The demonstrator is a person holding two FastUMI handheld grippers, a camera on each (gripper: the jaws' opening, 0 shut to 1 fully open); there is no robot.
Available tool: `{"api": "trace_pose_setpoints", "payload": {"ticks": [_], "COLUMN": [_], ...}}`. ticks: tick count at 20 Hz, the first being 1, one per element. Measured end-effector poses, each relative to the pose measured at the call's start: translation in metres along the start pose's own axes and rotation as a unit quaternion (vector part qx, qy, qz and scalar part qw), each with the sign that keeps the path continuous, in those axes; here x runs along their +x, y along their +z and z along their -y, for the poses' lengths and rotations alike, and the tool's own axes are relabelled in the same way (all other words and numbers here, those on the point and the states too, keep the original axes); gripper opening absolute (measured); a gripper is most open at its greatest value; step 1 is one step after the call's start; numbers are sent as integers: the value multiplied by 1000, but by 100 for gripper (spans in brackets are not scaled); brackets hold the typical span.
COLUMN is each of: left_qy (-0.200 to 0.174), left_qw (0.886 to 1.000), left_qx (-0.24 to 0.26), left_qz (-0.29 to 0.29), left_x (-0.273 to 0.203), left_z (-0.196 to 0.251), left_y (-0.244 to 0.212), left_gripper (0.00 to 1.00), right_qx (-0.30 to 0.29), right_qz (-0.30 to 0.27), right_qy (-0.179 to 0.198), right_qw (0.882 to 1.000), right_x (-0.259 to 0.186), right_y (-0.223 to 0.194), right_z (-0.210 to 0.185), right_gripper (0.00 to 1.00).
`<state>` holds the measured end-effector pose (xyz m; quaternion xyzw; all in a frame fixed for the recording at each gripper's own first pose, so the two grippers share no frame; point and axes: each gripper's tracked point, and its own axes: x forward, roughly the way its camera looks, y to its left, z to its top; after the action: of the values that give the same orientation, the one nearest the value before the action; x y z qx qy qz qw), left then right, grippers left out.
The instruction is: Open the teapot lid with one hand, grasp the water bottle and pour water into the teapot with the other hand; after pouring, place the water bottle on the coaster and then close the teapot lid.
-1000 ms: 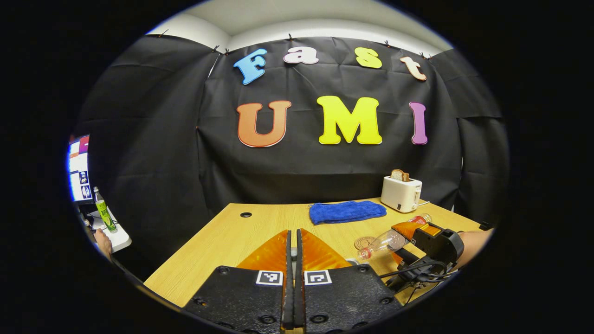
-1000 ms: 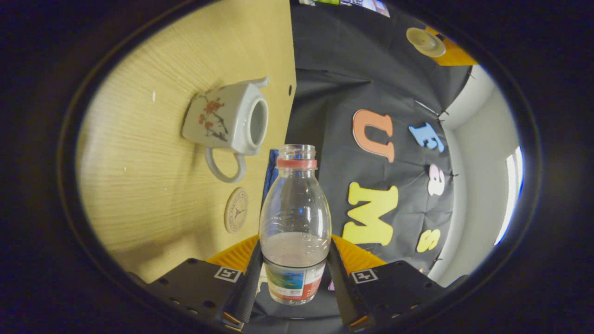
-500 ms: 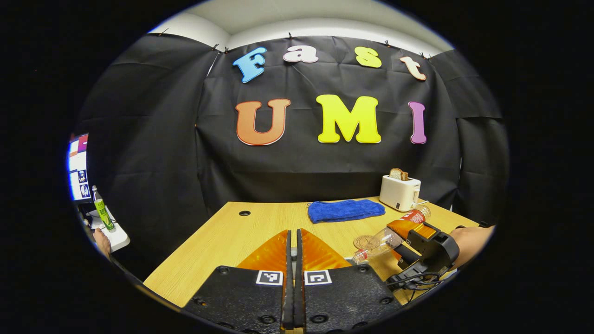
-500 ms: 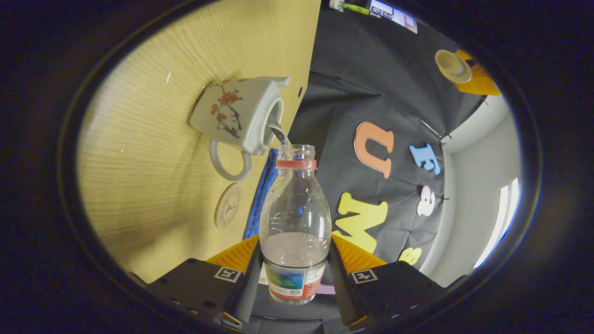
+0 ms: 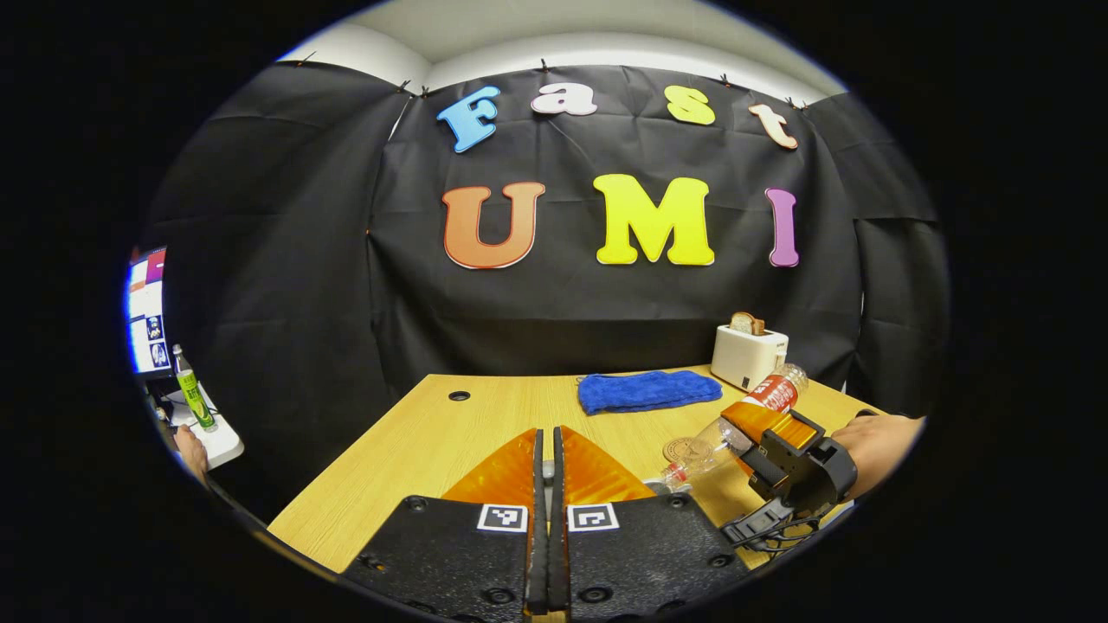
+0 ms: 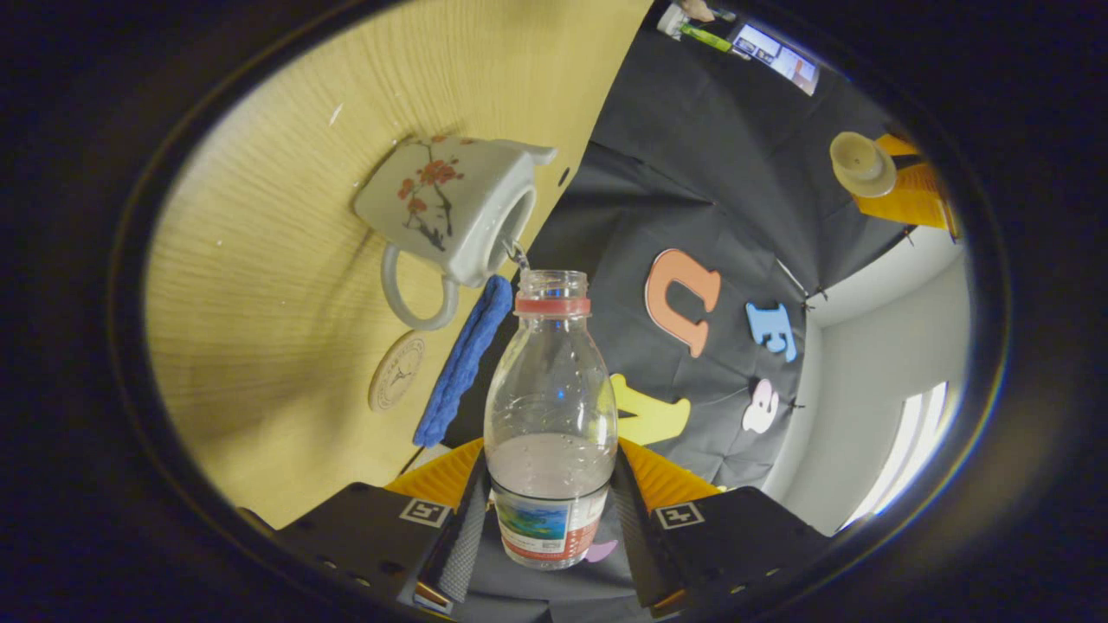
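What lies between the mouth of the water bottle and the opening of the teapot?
In the right gripper view, a thin stream of water runs from the water bottle mouth into the open teapot; nothing else lies between them.

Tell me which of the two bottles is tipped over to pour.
The clear water bottle with the red neck ring, clamped in the right gripper. The green bottle stands upright off the table, at far left.

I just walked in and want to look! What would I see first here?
The bottle, squeezed between the right gripper's fingers and tipped on its side, trickling water into the open flowered teapot on the table. The lid hangs off to one side in the right gripper view, and behind on the table sit a blue cloth and a toaster.
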<state>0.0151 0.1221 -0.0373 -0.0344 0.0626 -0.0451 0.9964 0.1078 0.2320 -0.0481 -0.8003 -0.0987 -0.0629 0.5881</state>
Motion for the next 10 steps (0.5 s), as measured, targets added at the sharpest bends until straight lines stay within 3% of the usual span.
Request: {"api": "trace_pose_setpoints", "payload": {"ticks": [10], "left_qy": [-1], "left_qw": [1000], "left_qx": [5], "left_qz": [-3], "left_x": [1], "left_z": [1], "left_y": [-3], "left_gripper": [3], "right_qx": [-72], "right_qz": [19], "right_qy": [-73], "right_qw": [995], "right_x": [1], "right_y": [8], "right_z": [38], "right_gripper": [70]}}
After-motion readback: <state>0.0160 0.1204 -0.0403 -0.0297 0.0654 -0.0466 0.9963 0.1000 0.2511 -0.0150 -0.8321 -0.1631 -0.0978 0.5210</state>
